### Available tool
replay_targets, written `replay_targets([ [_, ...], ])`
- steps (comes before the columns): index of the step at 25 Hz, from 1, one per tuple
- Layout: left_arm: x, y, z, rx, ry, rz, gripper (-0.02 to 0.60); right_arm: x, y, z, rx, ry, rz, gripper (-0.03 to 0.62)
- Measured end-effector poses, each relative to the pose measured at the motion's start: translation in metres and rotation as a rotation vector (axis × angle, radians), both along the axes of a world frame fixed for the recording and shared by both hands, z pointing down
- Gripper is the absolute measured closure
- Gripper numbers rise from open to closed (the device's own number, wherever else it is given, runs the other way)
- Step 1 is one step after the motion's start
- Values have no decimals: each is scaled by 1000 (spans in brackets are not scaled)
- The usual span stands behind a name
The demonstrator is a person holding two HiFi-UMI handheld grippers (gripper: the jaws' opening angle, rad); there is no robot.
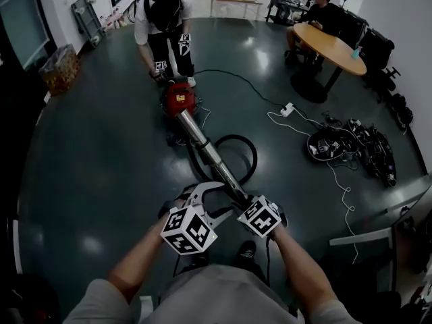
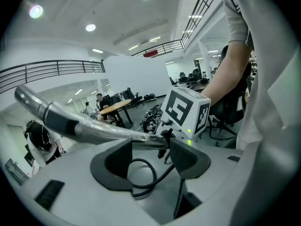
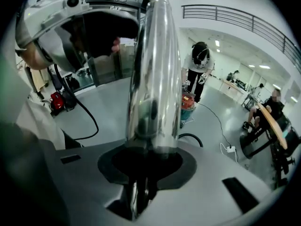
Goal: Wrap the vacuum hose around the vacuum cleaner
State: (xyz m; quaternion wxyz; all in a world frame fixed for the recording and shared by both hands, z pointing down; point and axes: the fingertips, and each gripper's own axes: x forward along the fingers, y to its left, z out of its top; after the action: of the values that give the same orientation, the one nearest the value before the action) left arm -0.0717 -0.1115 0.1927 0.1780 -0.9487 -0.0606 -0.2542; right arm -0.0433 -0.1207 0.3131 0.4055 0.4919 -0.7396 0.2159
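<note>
A red vacuum cleaner (image 1: 179,98) stands on the dark floor, and its chrome tube (image 1: 206,150) slants from it towards me. The black hose (image 1: 244,155) curls in a loop on the floor beside the tube. My right gripper (image 1: 241,196) is shut on the tube's near end; in the right gripper view the tube (image 3: 155,69) rises straight out of that gripper (image 3: 148,157), with the vacuum cleaner (image 3: 188,102) and hose (image 3: 190,138) beyond. My left gripper (image 1: 206,198) is open just left of the tube. In its own view the tube (image 2: 80,126) crosses past the tips of that gripper (image 2: 150,149).
Another person (image 1: 162,12) bends over the vacuum cleaner, also with marker cubes in hand. A round wooden table (image 1: 331,46) with a seated person is at the back right. A white power strip (image 1: 288,109) and a heap of cables (image 1: 351,144) lie at the right.
</note>
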Motion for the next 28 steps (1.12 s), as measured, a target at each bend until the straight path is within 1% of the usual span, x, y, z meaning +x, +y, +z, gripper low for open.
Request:
replay_targets([
  [7, 37, -5, -10, 152, -136, -52, 322, 21, -4, 16, -81, 62, -259, 496],
  [9, 49, -7, -9, 198, -194, -50, 322, 30, -2, 21, -103, 76, -323, 496],
  [10, 54, -6, -8, 207, -233, -38, 325, 35, -3, 22, -110, 83, -351, 496],
  [13, 69, 3, -5, 183, -338, 7, 325, 49, -5, 23, -119, 102, -440, 496],
  [15, 79, 7, -7, 185, -399, 9, 325, 55, -2, 25, -130, 118, -508, 496],
  [18, 87, 1, 2, 227, -543, 11, 325, 65, 3, 27, -136, 151, -600, 496],
  [20, 88, 2, 17, 206, -647, 27, 325, 71, 9, 28, -143, 169, -654, 496],
  [22, 88, 4, 32, 181, -730, 39, 325, 75, 13, 29, -149, 183, -697, 496],
  [24, 91, 3, 45, 179, -782, 35, 325, 80, 15, 28, -151, 193, -729, 496],
  [28, 96, 5, 70, 162, -850, 7, 325, 92, 24, 27, -154, 211, -780, 496],
])
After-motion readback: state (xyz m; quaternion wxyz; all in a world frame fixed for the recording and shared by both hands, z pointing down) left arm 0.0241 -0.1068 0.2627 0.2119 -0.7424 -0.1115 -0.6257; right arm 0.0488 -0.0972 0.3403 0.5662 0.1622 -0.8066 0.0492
